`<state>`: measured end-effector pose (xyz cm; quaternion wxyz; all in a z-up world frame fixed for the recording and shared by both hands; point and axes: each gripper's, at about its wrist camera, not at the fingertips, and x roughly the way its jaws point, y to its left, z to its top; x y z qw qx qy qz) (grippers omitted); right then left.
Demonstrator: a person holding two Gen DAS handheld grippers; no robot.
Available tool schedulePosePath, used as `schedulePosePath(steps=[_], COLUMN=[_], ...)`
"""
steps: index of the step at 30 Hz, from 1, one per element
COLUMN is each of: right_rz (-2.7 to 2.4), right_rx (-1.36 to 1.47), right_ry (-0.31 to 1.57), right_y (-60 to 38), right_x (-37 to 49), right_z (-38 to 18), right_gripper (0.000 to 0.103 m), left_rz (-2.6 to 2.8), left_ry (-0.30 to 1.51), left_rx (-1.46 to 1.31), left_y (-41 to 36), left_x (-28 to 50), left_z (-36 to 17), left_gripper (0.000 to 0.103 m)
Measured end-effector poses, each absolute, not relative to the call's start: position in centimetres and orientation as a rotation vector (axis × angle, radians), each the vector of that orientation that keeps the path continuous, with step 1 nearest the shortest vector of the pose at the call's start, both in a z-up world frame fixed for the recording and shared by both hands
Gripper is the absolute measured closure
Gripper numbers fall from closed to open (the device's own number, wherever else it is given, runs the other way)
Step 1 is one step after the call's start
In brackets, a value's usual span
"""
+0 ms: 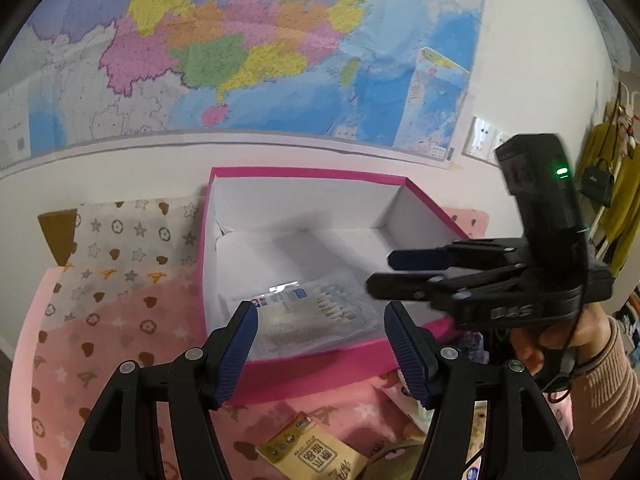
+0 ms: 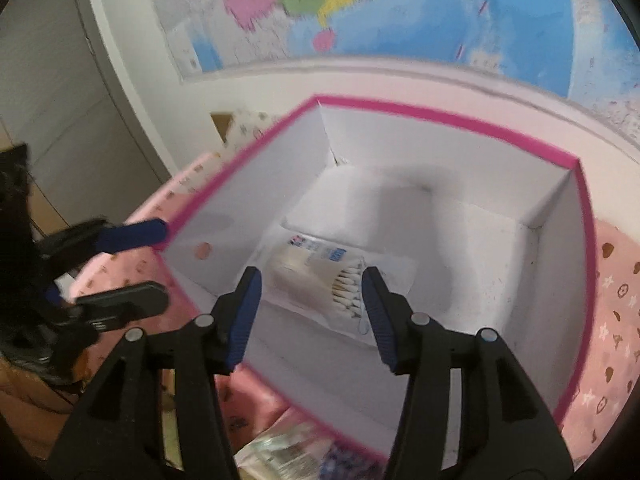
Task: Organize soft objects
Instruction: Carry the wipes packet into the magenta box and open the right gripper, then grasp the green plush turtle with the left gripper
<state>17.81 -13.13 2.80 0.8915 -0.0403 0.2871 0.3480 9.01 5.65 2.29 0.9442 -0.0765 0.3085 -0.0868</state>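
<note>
A pink box with white inner walls stands on a pink patterned blanket. A clear bag of cotton swabs lies on its floor. My left gripper is open and empty, above the box's near wall. My right gripper comes in from the right over the box. In the right wrist view my right gripper is open and empty above the cotton swab bag, inside the box. My left gripper shows at the left, outside the box's wall.
A yellow packet and other small packets lie on the blanket in front of the box. A clear packet lies near the box's front corner. A wall map hangs behind. Clothes hang at the far right.
</note>
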Motion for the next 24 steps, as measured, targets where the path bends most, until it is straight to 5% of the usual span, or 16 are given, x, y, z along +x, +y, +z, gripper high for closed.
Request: schedulePosePath(steps=[9,24], right_rz=[0.773,0.884], right_rx=[-0.064,-0.083], right_ry=[0.498,0.666], right_y=[-17.1,-13.5], right_x=[9.6,7.2], right_z=[2.9,-4.4], right_gripper=[0.049,0.049], left_rz=[-0.276,-0.219], left_ry=[0.611,0.751], left_rx=[-0.130,-0.200], left_y=[3.7,4.8], left_x=[5.6,-0.9], left_z=[2.3,-2.3], left_gripper=[0.028,0.028])
